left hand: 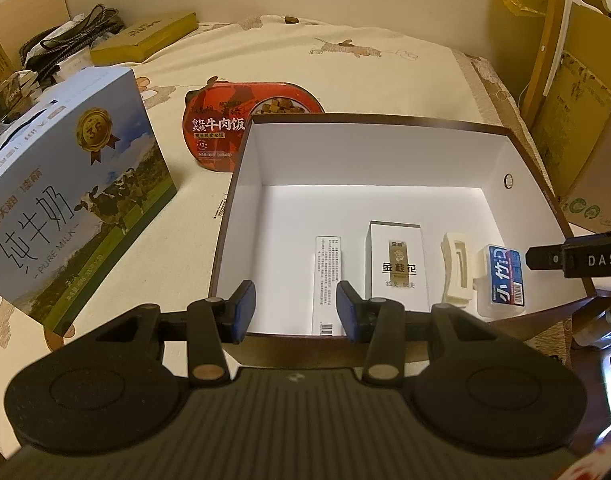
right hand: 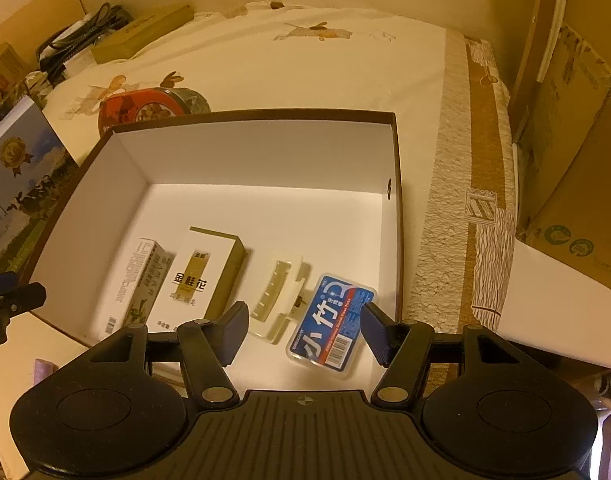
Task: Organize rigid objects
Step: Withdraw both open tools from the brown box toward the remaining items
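Observation:
An open box (left hand: 385, 152) (right hand: 265, 152), white inside with a dark brown rim, stands on the table. A row of items lies on its floor near the front: a narrow white carton (left hand: 327, 280) (right hand: 139, 280), a white and gold box (left hand: 399, 266) (right hand: 203, 274), a cream hair claw clip (left hand: 457, 274) (right hand: 277, 292) and a clear case with a blue label (left hand: 503, 280) (right hand: 331, 320). My left gripper (left hand: 295, 308) is open and empty above the box's front rim. My right gripper (right hand: 303, 328) is open and empty, above the clip and blue case.
A blue milk carton box (left hand: 65, 200) stands left of the open box. A red instant beef rice bowl (left hand: 233, 120) (right hand: 145, 106) sits behind it. A flat olive box (left hand: 145, 38), cables and clutter lie at the back left. Cardboard boxes (right hand: 577, 152) stand right of the table.

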`<act>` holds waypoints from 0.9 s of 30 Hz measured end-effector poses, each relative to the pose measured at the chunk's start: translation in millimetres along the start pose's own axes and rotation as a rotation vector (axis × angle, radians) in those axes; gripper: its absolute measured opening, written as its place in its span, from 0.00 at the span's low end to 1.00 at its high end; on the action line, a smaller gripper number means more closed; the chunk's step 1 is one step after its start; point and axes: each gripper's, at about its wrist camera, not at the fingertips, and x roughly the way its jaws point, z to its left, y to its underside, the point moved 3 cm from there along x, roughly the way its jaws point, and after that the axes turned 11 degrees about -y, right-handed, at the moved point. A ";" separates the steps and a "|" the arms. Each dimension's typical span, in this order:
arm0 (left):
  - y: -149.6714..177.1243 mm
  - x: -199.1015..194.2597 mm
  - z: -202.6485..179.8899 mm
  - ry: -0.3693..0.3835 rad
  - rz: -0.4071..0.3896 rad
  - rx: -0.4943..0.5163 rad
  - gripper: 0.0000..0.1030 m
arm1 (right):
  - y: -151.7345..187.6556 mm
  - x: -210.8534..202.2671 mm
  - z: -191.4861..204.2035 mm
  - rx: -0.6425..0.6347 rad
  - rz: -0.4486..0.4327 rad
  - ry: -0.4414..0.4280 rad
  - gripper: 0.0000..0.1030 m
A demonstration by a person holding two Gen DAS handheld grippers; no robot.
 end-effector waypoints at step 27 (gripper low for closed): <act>62.9 -68.2 36.9 -0.022 0.024 -0.087 0.38 | 73.3 -62.6 7.1 0.054 -0.060 -0.137 0.57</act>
